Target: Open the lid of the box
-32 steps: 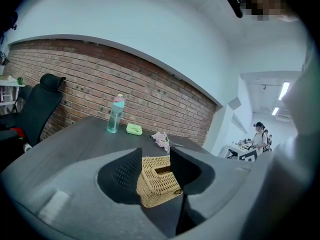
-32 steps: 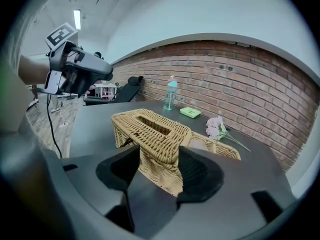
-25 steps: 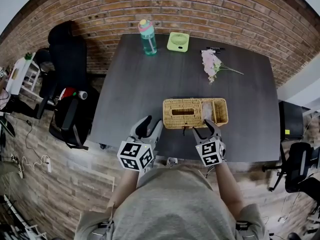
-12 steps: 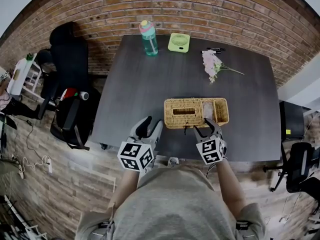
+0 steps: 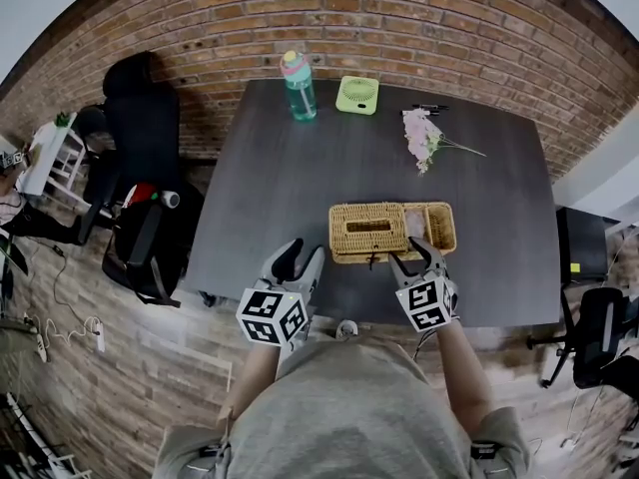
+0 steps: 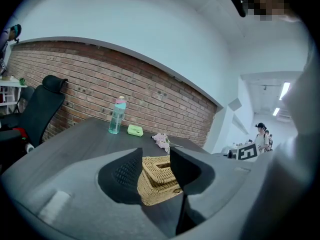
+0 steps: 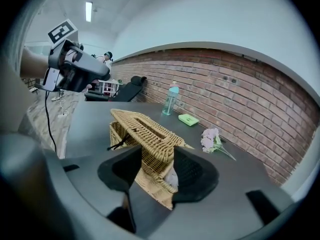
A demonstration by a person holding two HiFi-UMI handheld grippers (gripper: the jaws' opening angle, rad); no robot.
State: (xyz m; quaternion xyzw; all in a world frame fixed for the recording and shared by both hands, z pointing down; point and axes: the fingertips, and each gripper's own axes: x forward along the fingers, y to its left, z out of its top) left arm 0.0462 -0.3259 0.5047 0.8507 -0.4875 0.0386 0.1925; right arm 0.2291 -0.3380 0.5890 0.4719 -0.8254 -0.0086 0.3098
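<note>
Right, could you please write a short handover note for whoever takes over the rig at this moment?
Left gripper: open, empty, left of the wicker box and apart from it.
Right gripper: open; its jaws have just been closing, with the box's near end between them and no firm grip visible.
Box: near the front edge of the table.
Done: the approach.
Left: grip and open the slotted lid, not yet opened.

White contents (image 5: 413, 222) of the wicker box (image 5: 367, 230) are too small to identify.
</note>
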